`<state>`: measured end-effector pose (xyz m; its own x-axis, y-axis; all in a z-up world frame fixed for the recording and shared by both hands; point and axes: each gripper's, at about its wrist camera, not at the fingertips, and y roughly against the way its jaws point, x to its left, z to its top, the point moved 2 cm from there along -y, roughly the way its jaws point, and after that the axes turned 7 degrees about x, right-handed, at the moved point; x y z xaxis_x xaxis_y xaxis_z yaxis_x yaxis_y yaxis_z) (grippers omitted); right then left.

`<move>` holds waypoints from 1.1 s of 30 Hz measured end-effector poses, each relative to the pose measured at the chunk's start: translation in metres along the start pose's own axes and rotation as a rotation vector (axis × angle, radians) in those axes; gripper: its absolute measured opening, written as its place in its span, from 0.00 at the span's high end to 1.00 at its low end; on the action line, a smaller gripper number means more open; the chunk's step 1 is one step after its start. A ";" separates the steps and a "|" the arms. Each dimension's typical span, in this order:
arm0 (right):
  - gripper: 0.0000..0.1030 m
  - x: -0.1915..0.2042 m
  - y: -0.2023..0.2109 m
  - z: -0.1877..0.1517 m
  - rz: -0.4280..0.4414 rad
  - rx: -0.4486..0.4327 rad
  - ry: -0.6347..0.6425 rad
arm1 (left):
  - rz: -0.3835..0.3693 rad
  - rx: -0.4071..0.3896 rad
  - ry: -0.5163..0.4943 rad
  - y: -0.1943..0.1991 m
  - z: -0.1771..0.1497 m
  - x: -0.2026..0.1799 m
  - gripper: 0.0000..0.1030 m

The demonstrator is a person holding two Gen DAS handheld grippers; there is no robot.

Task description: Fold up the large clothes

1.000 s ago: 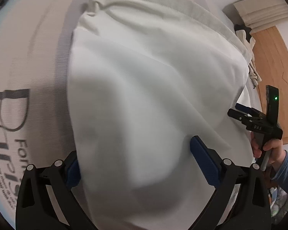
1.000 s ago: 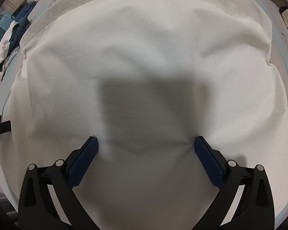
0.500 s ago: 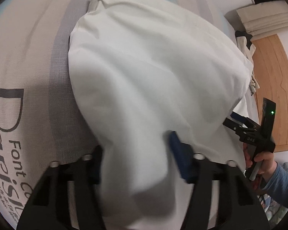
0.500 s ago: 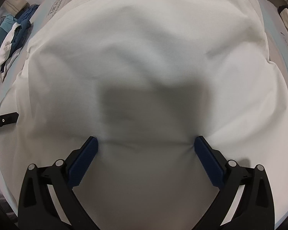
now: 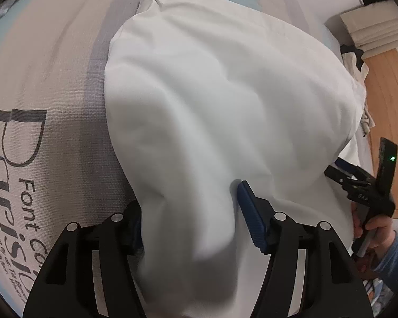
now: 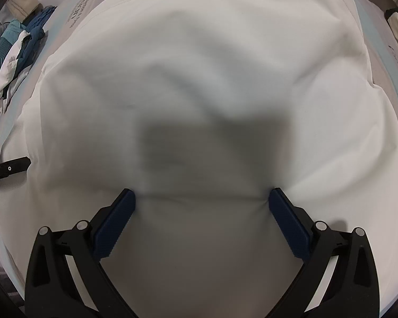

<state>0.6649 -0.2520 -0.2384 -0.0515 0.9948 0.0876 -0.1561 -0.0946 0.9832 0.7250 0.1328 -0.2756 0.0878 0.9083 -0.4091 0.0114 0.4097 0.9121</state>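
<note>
The left gripper (image 5: 191,214) has just been opening again, a bunched fold of the white garment (image 5: 225,100) between its jaws; the right gripper (image 6: 200,212) stands released above it. Folding barely begun.

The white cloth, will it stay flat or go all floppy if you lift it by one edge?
Probably floppy: the white cloth already sags in soft folds and bunches between the pads of the left hand-held gripper. It likely drapes rather than holds shape, since it billows in rounded humps over the bed. It looks thin, so probably light for its size.
</note>
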 end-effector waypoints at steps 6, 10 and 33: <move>0.06 -0.013 0.000 -0.012 -0.026 -0.024 -0.031 | 0.003 -0.005 -0.065 0.009 -0.001 -0.022 0.85; 0.06 -0.025 0.004 -0.023 -0.021 -0.036 -0.034 | 0.014 -0.028 -0.047 0.024 -0.002 -0.035 0.88; 0.08 -0.057 0.083 -0.061 0.020 -0.254 -0.010 | 0.062 -0.085 -0.109 0.071 -0.015 -0.201 0.89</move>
<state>0.5942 -0.3184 -0.1712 -0.0480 0.9928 0.1098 -0.3982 -0.1198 0.9094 0.6929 -0.0195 -0.1288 0.1932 0.9195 -0.3424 -0.0812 0.3628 0.9283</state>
